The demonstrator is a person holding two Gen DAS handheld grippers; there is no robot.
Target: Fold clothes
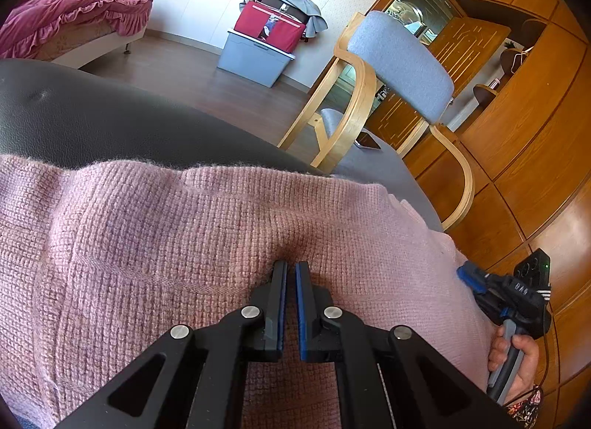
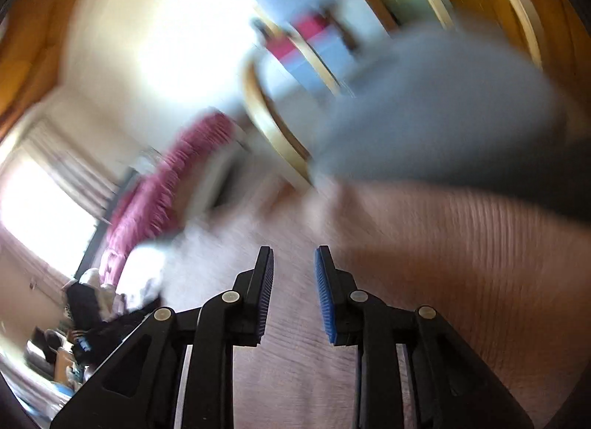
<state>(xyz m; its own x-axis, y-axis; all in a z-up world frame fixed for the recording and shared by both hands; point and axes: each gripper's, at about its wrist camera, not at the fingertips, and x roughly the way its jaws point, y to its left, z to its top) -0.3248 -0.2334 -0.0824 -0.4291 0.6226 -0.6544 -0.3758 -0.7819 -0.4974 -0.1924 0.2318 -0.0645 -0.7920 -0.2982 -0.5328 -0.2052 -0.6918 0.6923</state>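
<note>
The right wrist view is smeared by motion blur: the chair, the bed and the window show only as streaks, and what lies at its lower left is too blurred to name. In the left wrist view the pink knit sweater (image 1: 207, 244) runs off the frame at the left and bottom, so its full outline cannot be made out, and the dark cushion (image 1: 92, 122) under it is mostly covered.

The left gripper (image 1: 291, 266) rests with its tips down in the sweater, jaws clenched almost together on a small pucker of knit that rises right at the fingertips. The sweater spreads to the left, right and far side of it, its far edge lying across the dark cushion. The right gripper (image 2: 294, 255) hangs over the same pink knit (image 2: 443, 244) with its jaws parted (a clear gap, nothing between the pads). From the left wrist view that right gripper (image 1: 466, 275) is at the sweater's right edge, held by a hand (image 1: 517, 366).

Beyond the cushion stands a bentwood chair (image 1: 399, 67) with grey padding, near the far right. Farther off sit a grey storage box (image 1: 255, 57) with a red bag (image 1: 269, 26) on top, and at far left a bed with a magenta cover (image 1: 74, 15). Wooden cabinets (image 1: 524, 115) fill the right.
</note>
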